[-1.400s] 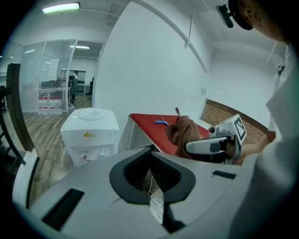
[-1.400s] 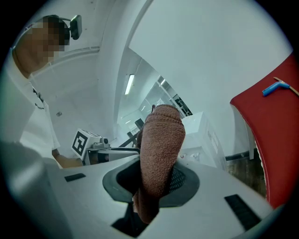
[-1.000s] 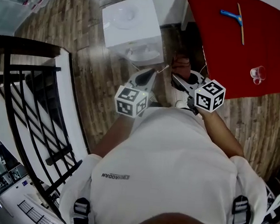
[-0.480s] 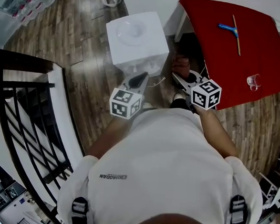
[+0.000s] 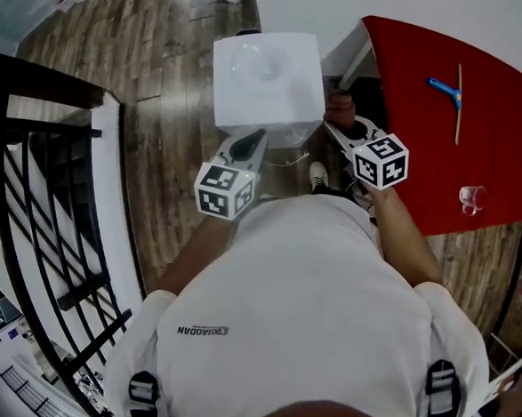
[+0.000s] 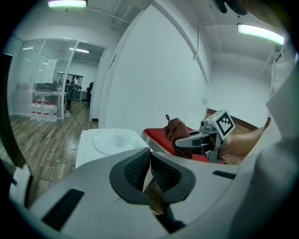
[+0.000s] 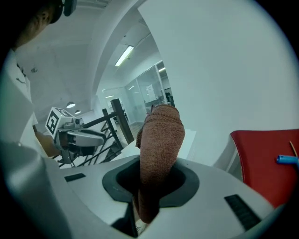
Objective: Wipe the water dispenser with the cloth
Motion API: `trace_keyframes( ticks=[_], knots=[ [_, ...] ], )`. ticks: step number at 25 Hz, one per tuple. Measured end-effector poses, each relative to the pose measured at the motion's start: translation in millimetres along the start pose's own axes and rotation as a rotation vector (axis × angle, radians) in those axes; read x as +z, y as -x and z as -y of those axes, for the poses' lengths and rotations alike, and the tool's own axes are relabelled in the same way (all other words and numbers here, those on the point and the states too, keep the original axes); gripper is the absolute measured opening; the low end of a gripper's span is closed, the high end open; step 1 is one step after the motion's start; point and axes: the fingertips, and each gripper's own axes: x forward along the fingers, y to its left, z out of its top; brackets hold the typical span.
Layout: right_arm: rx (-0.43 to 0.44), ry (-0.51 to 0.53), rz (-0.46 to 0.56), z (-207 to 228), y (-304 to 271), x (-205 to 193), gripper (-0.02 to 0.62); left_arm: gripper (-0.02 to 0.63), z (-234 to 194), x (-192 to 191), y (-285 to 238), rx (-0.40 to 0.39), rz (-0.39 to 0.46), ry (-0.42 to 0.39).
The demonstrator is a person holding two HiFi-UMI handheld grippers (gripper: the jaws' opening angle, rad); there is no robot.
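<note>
The white water dispenser stands on the wooden floor ahead of me, its round top recess facing up. The brown cloth stands up out of my right gripper, which is shut on it just right of the dispenser's front corner. In the left gripper view the cloth and right gripper show beyond the dispenser top. My left gripper is shut with nothing in it, its tips close to the dispenser's front edge.
A red table stands to the right, with a blue squeegee and a small glass on it. A black stair railing runs along the left. A white wall is behind the dispenser.
Both grippers have moved forward toward the dispenser, which now lies closer under them. The cloth stays held in the right gripper.
</note>
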Motion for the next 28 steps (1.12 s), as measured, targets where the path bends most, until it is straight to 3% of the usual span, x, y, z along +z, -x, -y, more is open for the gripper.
trace_keyframes(
  ticks=[8,17,21,28],
  knots=[
    [-0.051,0.356,-0.172,79.1,-47.8,27.0,0.066,0.001,-14.4,27.1,-33.5,0.13,0.041,0.067],
    [-0.116,0.831,-0.255,145.0,-131.3,78.8,0.066,0.002,-36.3,23.4,-21.7,0.266,-0.002,0.079],
    [-0.094,0.929,-0.273,151.0,-160.6,94.2,0.066,0.0,-40.8,23.1,-15.6,0.304,-0.026,0.091],
    [-0.067,1.029,-0.325,151.9,-180.6,87.4,0.066,0.002,-34.0,13.3,-18.5,0.278,-0.053,0.1]
  ],
)
